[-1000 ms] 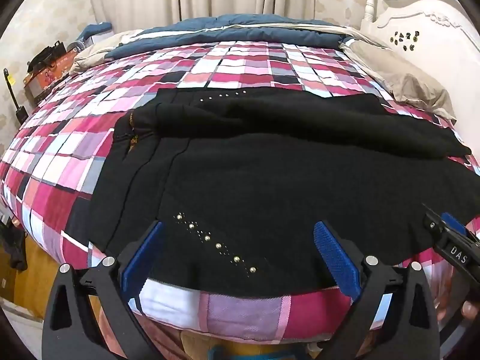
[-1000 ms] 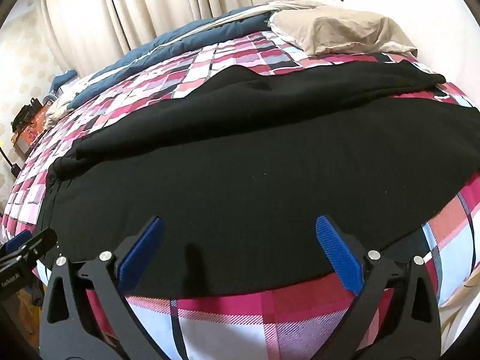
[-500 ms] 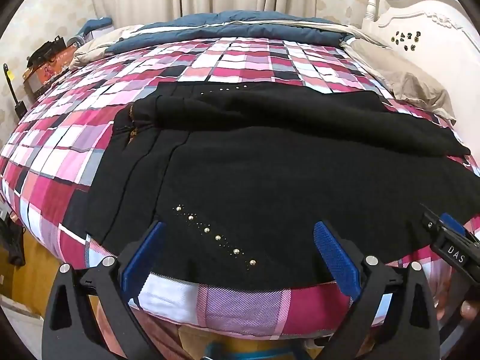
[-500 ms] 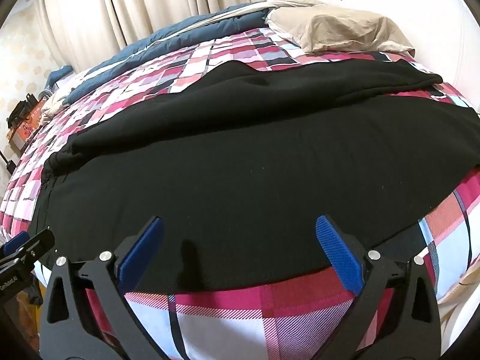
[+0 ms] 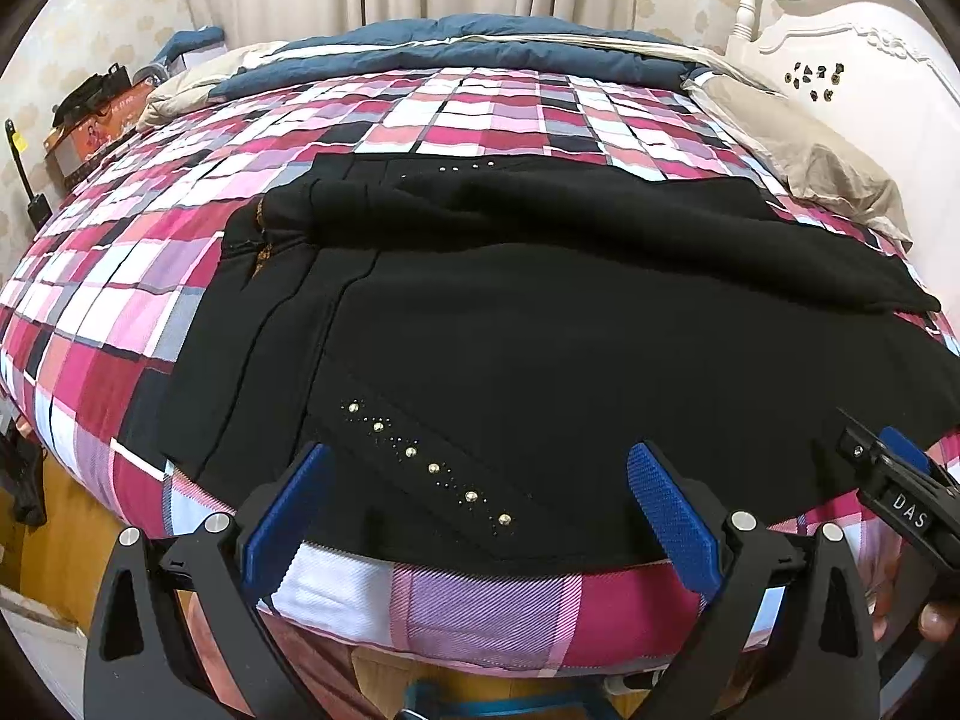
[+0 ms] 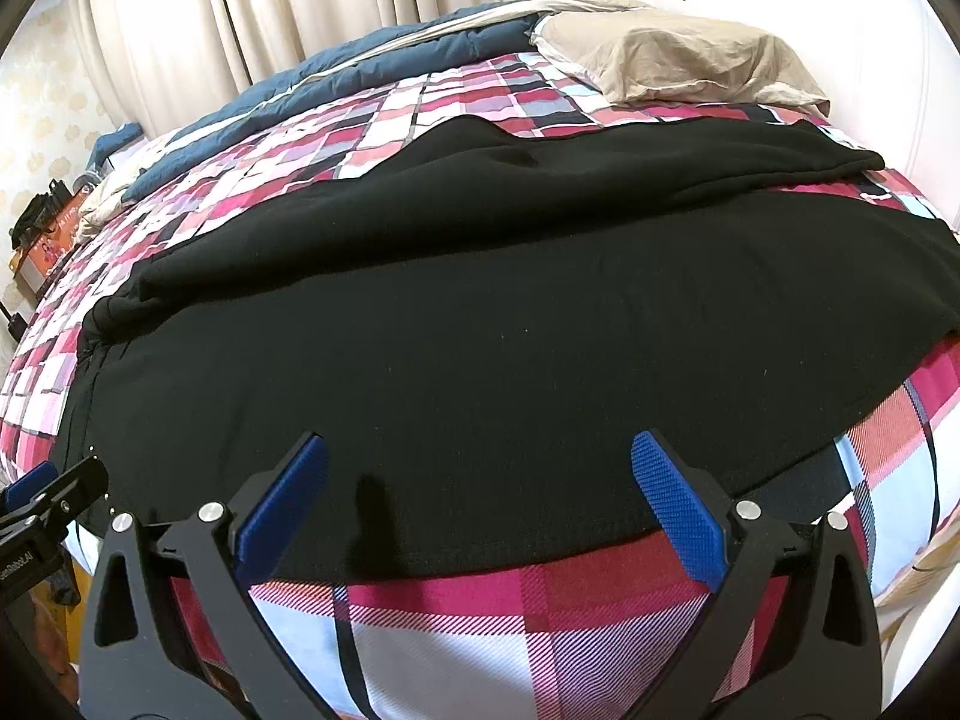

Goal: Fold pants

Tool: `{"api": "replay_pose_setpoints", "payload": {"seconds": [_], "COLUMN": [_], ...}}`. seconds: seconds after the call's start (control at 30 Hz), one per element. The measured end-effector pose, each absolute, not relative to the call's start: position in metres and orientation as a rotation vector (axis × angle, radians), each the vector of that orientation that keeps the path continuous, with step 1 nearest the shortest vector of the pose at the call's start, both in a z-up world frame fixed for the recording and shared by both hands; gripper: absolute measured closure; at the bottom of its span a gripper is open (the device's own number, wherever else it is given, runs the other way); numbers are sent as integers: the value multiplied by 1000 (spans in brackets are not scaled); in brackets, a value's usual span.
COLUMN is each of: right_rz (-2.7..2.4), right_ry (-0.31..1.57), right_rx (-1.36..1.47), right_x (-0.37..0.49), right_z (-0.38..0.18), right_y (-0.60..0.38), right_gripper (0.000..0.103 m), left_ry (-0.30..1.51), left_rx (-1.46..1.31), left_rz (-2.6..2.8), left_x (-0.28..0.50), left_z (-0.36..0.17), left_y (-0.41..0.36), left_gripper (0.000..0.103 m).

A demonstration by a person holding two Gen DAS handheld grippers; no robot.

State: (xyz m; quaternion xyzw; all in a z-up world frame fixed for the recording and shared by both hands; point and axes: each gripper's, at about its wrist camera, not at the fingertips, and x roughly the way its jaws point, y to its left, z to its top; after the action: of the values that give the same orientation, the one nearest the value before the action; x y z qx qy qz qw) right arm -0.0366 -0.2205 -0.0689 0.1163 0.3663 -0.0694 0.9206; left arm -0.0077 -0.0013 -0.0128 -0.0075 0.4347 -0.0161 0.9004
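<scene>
Here, black pants [image 5: 540, 324] lay spread on the bed [image 5: 492, 102]; left gripper [image 5: 474, 510] and right gripper [image 6: 480, 504] hovered at its near edge, both open and empty.

We can read only two markings. In the left wrist view, white capital letters "DAS" stand on a small black plate on the body of the right gripper [image 5: 900, 480], which enters at the lower right edge of the frame; whether more letters follow beyond the edge we cannot tell. In the right wrist view, white lettering runs along the black body of the left gripper [image 6: 36, 510] at the lower left edge; we make out "enRobot.AI", with the start of the word cut off by the frame. The orange box [image 5: 90, 132] beside the bed carries printing, but it is too small and blurred for us to read.
</scene>
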Motion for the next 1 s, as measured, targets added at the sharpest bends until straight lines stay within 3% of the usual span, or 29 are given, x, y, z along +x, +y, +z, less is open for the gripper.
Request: {"api": "replay_pose_setpoints", "payload": {"seconds": [1.0], "right_rz": [-152], "right_ry": [762], "right_rx": [222], "right_x": [-37], "right_z": [-72], "right_y": [-219], "right_gripper": [2], "left_ry": [908], "left_rx": [-26], "left_rz": [-32], "left_x": [-8], "left_z": [-15], "left_y": [3], "left_gripper": [5]}}
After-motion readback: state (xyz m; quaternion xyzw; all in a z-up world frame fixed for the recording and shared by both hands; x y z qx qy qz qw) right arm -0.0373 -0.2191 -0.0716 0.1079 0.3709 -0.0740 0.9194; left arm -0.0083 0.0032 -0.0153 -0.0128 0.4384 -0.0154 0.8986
